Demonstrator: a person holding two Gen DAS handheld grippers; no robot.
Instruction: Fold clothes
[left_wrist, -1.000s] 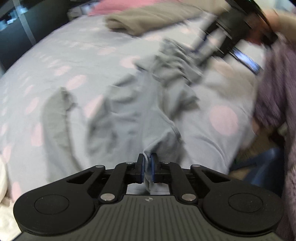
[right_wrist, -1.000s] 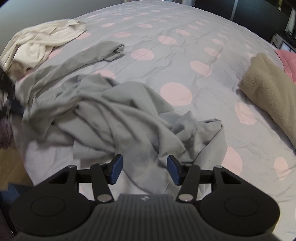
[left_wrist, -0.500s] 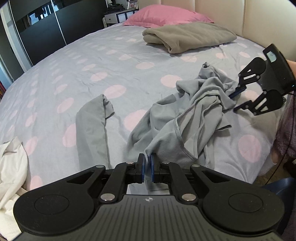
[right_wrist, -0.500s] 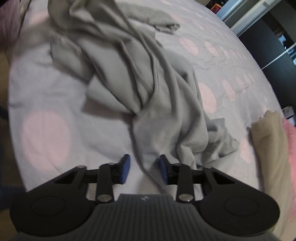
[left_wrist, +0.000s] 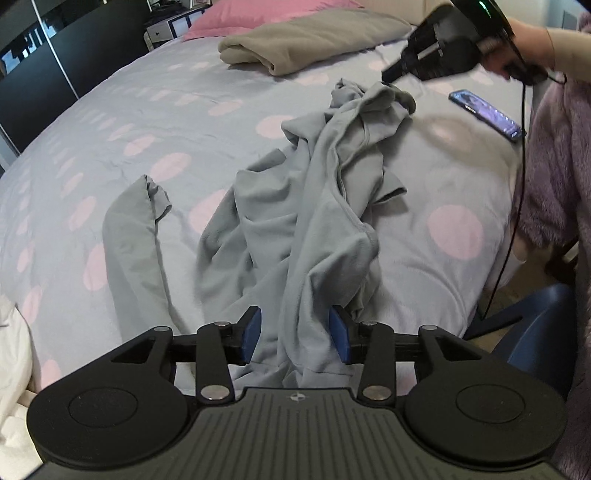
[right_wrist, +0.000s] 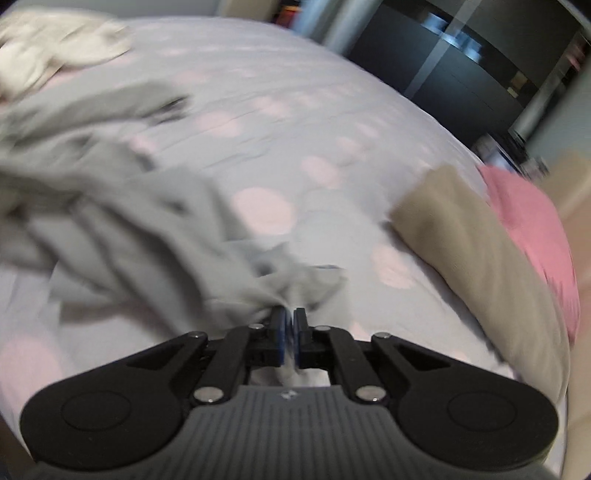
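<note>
**A:** While the grey garment (left_wrist: 314, 206) lies crumpled along the near edge of the bed (left_wrist: 147, 122), only one end of it is held. The right gripper (right_wrist: 289, 341) has its jaws pressed nearly together on a bunch of cloth at the far end. The left gripper (left_wrist: 294, 334) stands wide open, with a ridge of fabric running loose between its blue pads (left_wrist: 251, 334).

**B:** So the risk is a one-sided pull?

**A:** I think so. If the right one lifts or drags, the near end could trail and twist the garment tighter, or slide towards the edge of the bed.

**B:** And the loose sleeve (left_wrist: 129, 236)?

**A:** It lies out to the left, apart from the bulk. It could fold under the body unseen.

**B:** Anything else nearby?

**A:** A phone (left_wrist: 485, 114) rests just beyond the garment's far end, near the bed's edge; swept cloth might push it off. How much fabric the right gripper really has is hard to tell, since its view is blurred.
</note>
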